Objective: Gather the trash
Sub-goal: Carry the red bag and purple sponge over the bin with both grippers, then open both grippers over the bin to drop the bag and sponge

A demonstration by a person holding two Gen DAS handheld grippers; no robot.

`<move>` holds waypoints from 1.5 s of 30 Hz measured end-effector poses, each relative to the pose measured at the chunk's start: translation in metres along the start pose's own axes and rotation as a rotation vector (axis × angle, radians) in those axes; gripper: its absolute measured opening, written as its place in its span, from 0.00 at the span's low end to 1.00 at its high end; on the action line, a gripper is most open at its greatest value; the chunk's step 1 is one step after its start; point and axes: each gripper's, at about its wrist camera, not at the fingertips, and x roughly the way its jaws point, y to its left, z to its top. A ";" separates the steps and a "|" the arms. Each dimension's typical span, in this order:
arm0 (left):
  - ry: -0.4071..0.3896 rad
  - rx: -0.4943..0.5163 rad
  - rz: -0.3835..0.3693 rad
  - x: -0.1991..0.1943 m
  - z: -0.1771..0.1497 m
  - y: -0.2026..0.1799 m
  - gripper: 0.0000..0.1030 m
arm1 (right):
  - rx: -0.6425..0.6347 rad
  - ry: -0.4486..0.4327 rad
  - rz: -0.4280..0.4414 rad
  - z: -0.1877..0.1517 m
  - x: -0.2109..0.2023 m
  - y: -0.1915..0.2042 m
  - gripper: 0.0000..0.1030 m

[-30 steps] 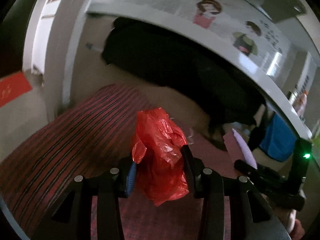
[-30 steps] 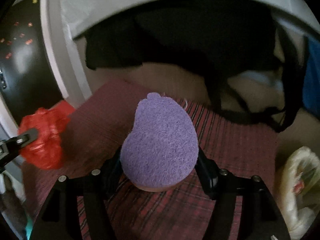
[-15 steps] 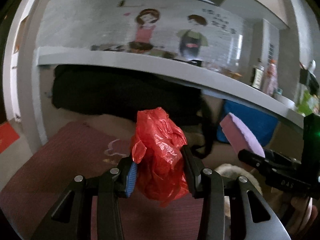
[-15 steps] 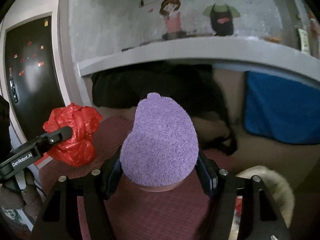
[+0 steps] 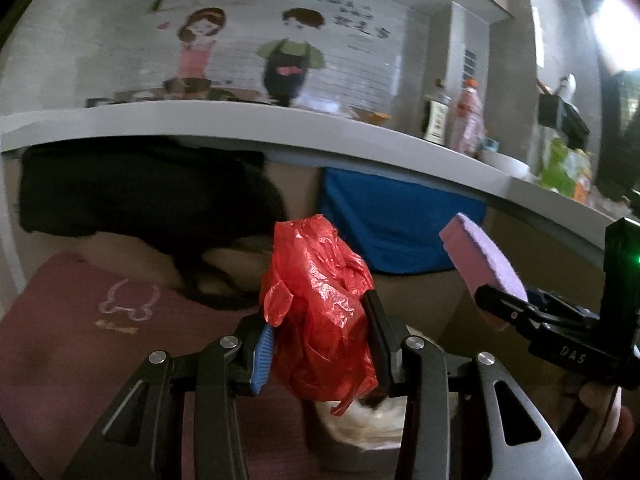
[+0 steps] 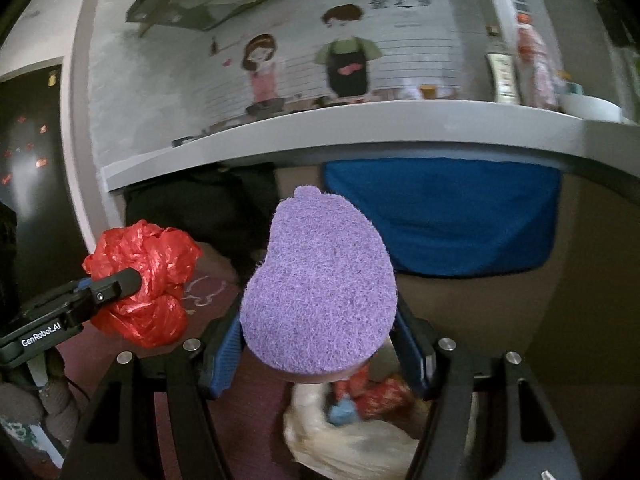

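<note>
Right wrist view shows both pieces of trash already picked up and carried over a pale bin bag (image 6: 352,440) that lies below, with some rubbish in it; dropping them in is what remains, I judge. The right gripper (image 6: 320,344) is clamped on a purple sponge (image 6: 320,296). The left gripper (image 5: 320,348) is clenched around a crumpled red plastic bag (image 5: 320,312), held just left of the sponge.
</note>
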 end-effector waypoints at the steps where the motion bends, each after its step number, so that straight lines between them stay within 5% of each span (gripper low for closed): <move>1: 0.008 0.005 -0.013 0.006 -0.001 -0.006 0.41 | 0.004 -0.001 -0.012 -0.002 -0.001 -0.006 0.61; 12: 0.115 -0.008 -0.074 0.072 -0.030 -0.033 0.41 | 0.047 0.053 -0.088 -0.020 0.010 -0.057 0.61; 27: 0.231 -0.053 -0.121 0.131 -0.051 -0.016 0.41 | 0.127 0.166 -0.037 -0.050 0.066 -0.079 0.62; 31: 0.275 -0.122 -0.254 0.145 -0.053 -0.005 0.51 | 0.155 0.176 -0.021 -0.054 0.074 -0.085 0.63; 34: 0.255 -0.138 -0.271 0.144 -0.051 0.000 0.60 | 0.174 0.177 -0.035 -0.059 0.075 -0.090 0.64; 45: 0.187 -0.184 -0.131 0.099 -0.050 0.018 0.61 | 0.175 0.176 -0.063 -0.064 0.066 -0.084 0.65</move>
